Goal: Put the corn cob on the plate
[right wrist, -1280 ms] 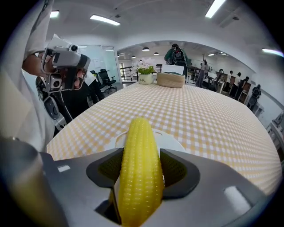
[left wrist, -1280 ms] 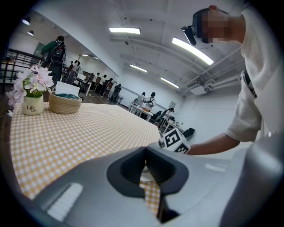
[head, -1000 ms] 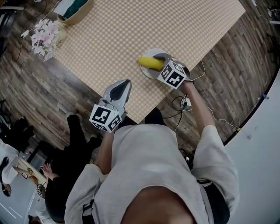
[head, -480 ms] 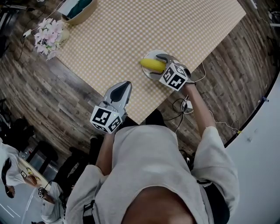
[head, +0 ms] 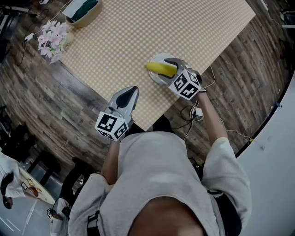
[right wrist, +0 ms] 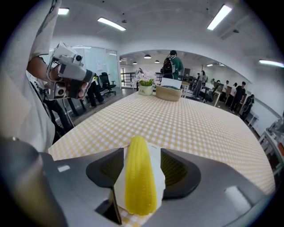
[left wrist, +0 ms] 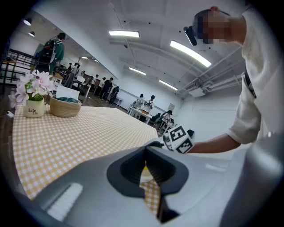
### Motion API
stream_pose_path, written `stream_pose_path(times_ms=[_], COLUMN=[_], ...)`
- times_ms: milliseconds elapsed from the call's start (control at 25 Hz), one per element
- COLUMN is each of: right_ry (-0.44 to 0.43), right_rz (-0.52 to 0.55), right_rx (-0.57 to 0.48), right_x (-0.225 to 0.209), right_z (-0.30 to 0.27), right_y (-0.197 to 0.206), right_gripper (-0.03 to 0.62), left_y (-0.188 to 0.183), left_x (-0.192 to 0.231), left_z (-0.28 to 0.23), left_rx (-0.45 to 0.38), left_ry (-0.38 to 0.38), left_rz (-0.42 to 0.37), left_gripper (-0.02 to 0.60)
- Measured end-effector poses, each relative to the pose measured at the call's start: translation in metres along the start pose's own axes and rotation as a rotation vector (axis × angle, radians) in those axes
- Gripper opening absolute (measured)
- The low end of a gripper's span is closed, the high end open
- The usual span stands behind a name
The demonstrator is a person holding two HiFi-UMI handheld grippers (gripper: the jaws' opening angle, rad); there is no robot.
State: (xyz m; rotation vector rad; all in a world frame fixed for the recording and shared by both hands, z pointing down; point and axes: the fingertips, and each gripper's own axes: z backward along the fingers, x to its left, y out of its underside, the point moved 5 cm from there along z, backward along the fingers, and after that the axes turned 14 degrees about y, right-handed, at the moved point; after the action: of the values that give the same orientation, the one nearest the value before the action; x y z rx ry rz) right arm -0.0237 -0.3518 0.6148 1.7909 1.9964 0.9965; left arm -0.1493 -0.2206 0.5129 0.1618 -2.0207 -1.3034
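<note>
The yellow corn cob [head: 159,67] lies on the small white plate [head: 156,58] near the table's right front edge. My right gripper [head: 168,65] hangs just above it; in the right gripper view the corn cob [right wrist: 140,175] sits between the two dark pads [right wrist: 176,169] with white plate [right wrist: 157,165] showing on both sides. The jaws are closing but do not press on the cob. My left gripper [head: 131,90] hovers over the front edge of the table, empty; the left gripper view shows its jaws [left wrist: 145,170] together with only a slit between them.
The yellow checked table [head: 138,32] carries a flower pot [head: 53,37] and a basket [head: 80,10] at its far left corner. Cables [head: 193,110] lie on the wood floor to the right. People stand in the background.
My right gripper has lifted and drawn back a little toward me, while the corn cob stays on the plate. The left gripper has kept still.
</note>
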Motion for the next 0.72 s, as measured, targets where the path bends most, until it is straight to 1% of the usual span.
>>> stream_pose_path(times_ms=[80,160,240,280,360,440,640,720], right_ry=[0.046,0.086,0.137,0.162,0.201,0.226,0.244,0.264], right_rz=[-0.054,-0.133,-0.204,-0.232,-0.286,-0.336,-0.428,-0.460], right_rx=[-0.038,-0.062,-0.079,-0.085,-0.096,-0.115,-0.174,-0.206], right_x=[-0.006,-0.011,-0.015,-0.017,-0.017,-0.015,0.000,0.003], right_z=[0.010,0.017,0.022,0.024,0.029,0.035,0.057,0.071], right_y=[-0.004,-0.004,-0.002,0.000,0.003,0.004,-0.002,-0.007], right_gripper=[0.193,0.154,0.076,0.065,0.018,0.002,0.000,0.000], left_y=[-0.001,-0.002,-0.001,0.000,0.001,0.002,-0.001,-0.005], left_x=[-0.004,-0.008,-0.012,-0.013,-0.017,-0.021,-0.035,-0.041], left_z=[0.000,0.001,0.002,0.003,0.005,0.007,0.009,0.010], left_rx=[-0.001,0.000,0.001,0.002,0.005,0.008,0.005,0.001], left_ry=[0.003,0.006,0.009,0.008,0.008,0.010,0.029,0.039], left_rz=[-0.010,-0.017,-0.021,-0.023,-0.027,-0.036,-0.064,-0.082], left_gripper=[0.008,0.008,0.008,0.008,0.008,0.008,0.008,0.008])
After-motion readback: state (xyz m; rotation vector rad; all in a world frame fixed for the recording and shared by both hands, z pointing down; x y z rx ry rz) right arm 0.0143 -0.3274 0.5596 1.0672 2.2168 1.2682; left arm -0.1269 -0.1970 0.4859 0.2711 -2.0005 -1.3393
